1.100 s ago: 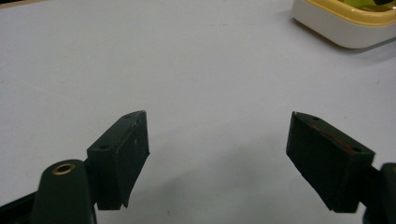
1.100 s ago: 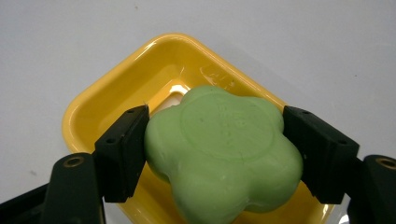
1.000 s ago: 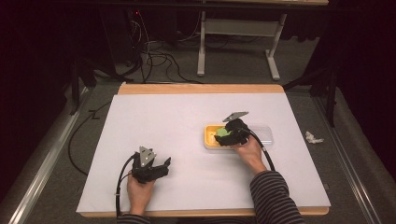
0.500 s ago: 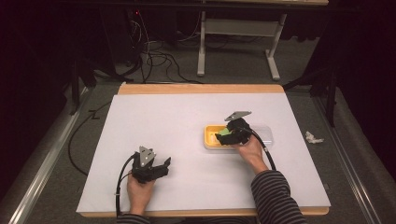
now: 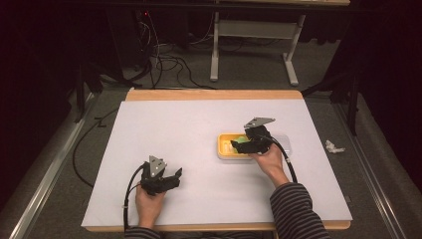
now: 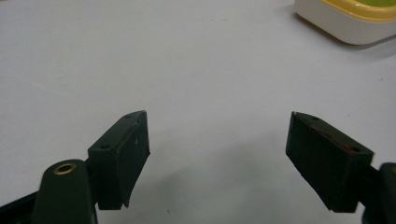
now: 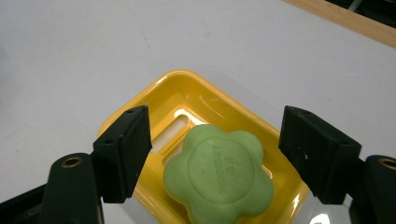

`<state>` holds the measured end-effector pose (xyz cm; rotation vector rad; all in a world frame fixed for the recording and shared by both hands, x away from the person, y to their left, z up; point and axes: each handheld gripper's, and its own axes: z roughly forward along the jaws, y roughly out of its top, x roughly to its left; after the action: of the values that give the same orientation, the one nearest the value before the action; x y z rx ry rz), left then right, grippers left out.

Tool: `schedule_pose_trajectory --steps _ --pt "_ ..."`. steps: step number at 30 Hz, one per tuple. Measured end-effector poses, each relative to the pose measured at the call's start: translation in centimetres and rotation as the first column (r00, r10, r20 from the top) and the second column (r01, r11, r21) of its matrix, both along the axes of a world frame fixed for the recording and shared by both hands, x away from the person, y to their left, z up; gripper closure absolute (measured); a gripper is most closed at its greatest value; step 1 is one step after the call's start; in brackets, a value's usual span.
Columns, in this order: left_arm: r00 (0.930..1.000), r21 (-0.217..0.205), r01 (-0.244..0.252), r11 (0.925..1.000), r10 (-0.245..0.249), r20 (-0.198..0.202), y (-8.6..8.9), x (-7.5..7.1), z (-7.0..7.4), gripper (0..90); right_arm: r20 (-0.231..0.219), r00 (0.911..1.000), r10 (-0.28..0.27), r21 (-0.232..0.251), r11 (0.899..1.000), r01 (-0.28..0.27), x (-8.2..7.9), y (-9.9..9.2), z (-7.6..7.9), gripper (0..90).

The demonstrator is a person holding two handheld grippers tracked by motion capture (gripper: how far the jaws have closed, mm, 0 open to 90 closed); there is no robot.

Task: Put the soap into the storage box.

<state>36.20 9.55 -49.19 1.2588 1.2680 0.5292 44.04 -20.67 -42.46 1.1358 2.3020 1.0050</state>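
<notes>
So the green flower-shaped soap (image 7: 218,177) sits in the yellow soap dish (image 7: 177,93) on the right half of the table (image 5: 164,129). The right gripper (image 7: 215,149) hovers right over it, fingers spread wide either side, touching nothing. Looks like the grab hasn't happened yet, so closing and lifting are all left. The left gripper (image 6: 219,154) idles near the front edge, fingers open and empty.
</notes>
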Motion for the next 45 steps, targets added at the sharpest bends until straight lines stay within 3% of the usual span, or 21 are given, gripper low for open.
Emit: schedule_pose_trajectory --steps 18,29,38,45 --pt "1.0000 -0.005 0.002 1.0000 -0.002 0.004 0.1 -0.1 0.0 22.0 0.013 0.9997 -0.022 0.036 0.999 0.022 -1.1 -1.3 1.4 28.5" --pt "1.0000 -0.034 -0.005 0.9994 0.006 0.005 0.3 0.0 0.2 22.0 0.060 0.9982 0.007 0.043 0.999 -0.010 -2.6 -1.2 2.7 30.0" --pt "0.9999 -0.047 -0.014 0.9988 0.014 0.004 0.5 0.0 0.2 21.8 0.108 0.9942 -0.004 0.053 0.999 -0.002 -3.8 -1.9 3.5 30.1" --pt "0.9999 -0.055 -0.016 0.9984 0.016 0.001 0.6 0.0 0.3 21.5 0.110 0.9939 -0.005 0.061 0.998 -0.002 -4.7 -2.5 3.5 30.6"
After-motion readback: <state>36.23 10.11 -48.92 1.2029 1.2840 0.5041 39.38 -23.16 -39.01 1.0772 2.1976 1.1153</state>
